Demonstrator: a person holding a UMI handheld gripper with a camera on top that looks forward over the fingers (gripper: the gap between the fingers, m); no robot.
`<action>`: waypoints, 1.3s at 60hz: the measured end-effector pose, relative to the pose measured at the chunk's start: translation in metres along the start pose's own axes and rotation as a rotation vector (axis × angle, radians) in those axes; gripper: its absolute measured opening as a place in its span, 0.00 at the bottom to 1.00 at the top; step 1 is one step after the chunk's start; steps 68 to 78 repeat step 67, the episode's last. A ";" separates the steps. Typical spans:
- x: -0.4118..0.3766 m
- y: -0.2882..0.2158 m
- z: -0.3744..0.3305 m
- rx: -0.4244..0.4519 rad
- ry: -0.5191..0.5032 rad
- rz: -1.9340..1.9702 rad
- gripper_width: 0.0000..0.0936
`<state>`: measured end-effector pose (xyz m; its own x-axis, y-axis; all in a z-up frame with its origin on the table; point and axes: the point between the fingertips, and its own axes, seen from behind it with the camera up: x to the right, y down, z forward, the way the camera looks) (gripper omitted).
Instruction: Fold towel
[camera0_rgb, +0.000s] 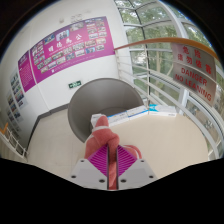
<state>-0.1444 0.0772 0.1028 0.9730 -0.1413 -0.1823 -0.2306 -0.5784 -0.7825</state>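
My gripper (112, 152) is raised off the table with its two pink-padded fingers (98, 160) close together. A thin fold of pinkish towel (105, 128) is pinched between them. The towel runs up and ahead from the fingers in a bunched strip. Its rest is hidden below the fingers.
A round grey table (112, 97) stands ahead and below. Behind it a wall carries a magenta poster board (65, 45). Glass panels and a white railing (170, 100) stand to the right. Pale floor surrounds the table.
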 end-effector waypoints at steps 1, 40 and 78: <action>0.013 0.005 0.002 -0.012 0.021 -0.006 0.16; 0.028 0.019 -0.183 0.030 0.179 -0.215 0.91; -0.039 0.068 -0.329 0.076 0.194 -0.241 0.91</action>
